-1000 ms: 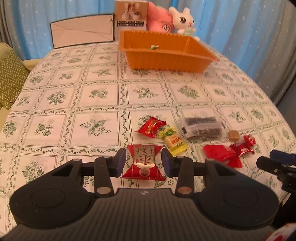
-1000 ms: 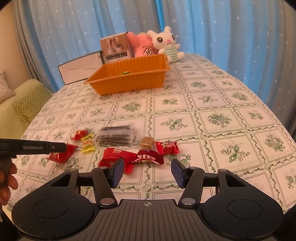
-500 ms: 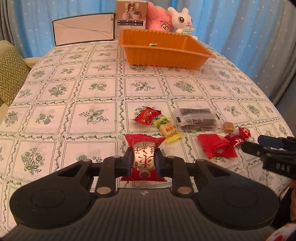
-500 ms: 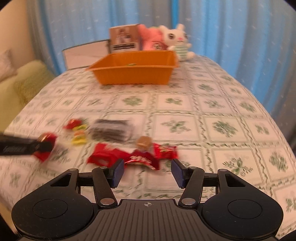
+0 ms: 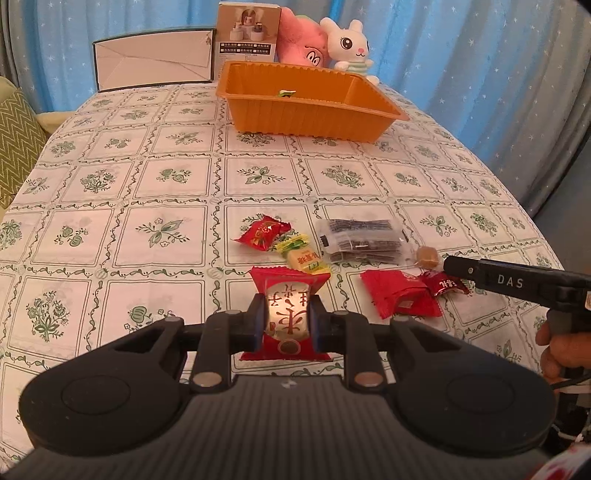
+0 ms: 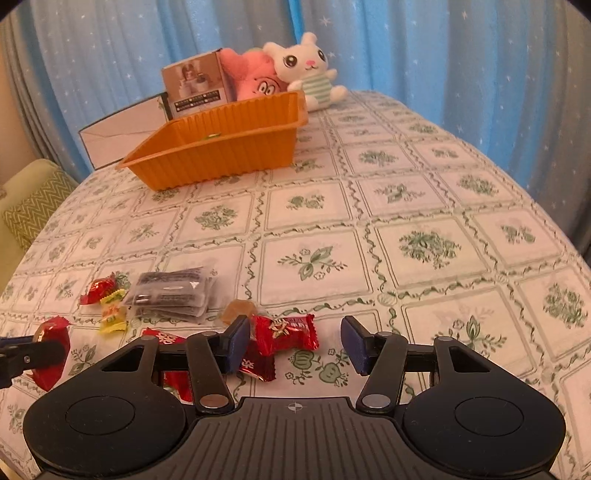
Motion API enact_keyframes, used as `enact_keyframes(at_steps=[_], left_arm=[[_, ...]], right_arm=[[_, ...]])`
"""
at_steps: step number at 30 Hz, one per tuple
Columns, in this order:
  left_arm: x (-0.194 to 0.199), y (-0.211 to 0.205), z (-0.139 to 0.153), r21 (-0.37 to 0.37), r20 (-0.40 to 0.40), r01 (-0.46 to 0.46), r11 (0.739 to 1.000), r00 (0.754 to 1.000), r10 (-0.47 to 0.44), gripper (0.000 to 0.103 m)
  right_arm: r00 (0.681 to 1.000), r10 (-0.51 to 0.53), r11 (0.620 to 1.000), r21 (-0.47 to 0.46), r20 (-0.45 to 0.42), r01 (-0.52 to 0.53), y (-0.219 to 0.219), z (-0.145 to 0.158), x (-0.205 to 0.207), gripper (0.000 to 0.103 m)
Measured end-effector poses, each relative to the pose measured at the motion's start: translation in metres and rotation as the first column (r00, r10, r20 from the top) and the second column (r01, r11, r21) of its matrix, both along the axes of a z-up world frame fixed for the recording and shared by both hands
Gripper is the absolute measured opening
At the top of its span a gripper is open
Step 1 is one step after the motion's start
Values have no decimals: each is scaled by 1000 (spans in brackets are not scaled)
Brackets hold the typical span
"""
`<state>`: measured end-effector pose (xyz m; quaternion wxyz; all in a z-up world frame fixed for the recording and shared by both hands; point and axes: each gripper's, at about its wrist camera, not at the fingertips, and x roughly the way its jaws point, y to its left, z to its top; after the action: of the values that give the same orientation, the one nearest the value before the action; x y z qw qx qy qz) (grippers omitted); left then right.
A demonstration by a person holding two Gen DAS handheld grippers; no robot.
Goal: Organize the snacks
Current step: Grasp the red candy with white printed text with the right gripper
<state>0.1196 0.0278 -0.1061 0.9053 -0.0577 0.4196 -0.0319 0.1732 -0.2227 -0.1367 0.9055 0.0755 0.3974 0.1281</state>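
Note:
My left gripper (image 5: 286, 319) is shut on a red snack packet (image 5: 288, 280) with a pale window, low over the cloth. From the right wrist view that packet (image 6: 51, 347) shows at the left edge. My right gripper (image 6: 295, 339) stands open, and a small red candy (image 6: 286, 332) lies between its jaws, close to the left pad. On the cloth lie a red candy (image 5: 264, 232), a yellow candy (image 5: 304, 258), a clear pack of dark snacks (image 5: 362, 240), a caramel (image 5: 428, 254) and a flat red packet (image 5: 399, 295). The orange tray (image 5: 306, 122) stands at the far end.
Behind the tray are a printed box (image 5: 245, 31), a pink plush (image 5: 301, 42), a white rabbit plush (image 5: 349, 42) and a white card (image 5: 153, 59). A small green item (image 5: 286, 93) lies inside the tray. A zigzag cushion (image 5: 14, 147) sits off the table's left.
My left gripper closed on the red packet that lay between its open jaws. My right gripper moved in over the small red candies, so one now lies between its jaws.

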Motion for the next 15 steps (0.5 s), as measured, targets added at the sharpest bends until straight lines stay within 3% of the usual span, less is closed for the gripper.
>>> enact_keyframes(at_steps=[1,3,6,15], left_arm=[[0,0,0,0,-2,0,1000,1000,0,21],[0,-1,-1,2,-6,2,1000,1000,-2,21],[0,-2,-2,3,-9,7,1000,1000,-6,21],[-2,-4,10,8,19,3,1000,1000,-4,21]], right_arm=[[1000,-5,1000,13,-4,5,-2,-1,0,52],[1000,6,1000,7,-2,-6,-2,-1,0,36],[1000,23,1000,2,4,-23,0,0,-2,27],[997,30,998,-64,77,-25,3,14,-15,26]])
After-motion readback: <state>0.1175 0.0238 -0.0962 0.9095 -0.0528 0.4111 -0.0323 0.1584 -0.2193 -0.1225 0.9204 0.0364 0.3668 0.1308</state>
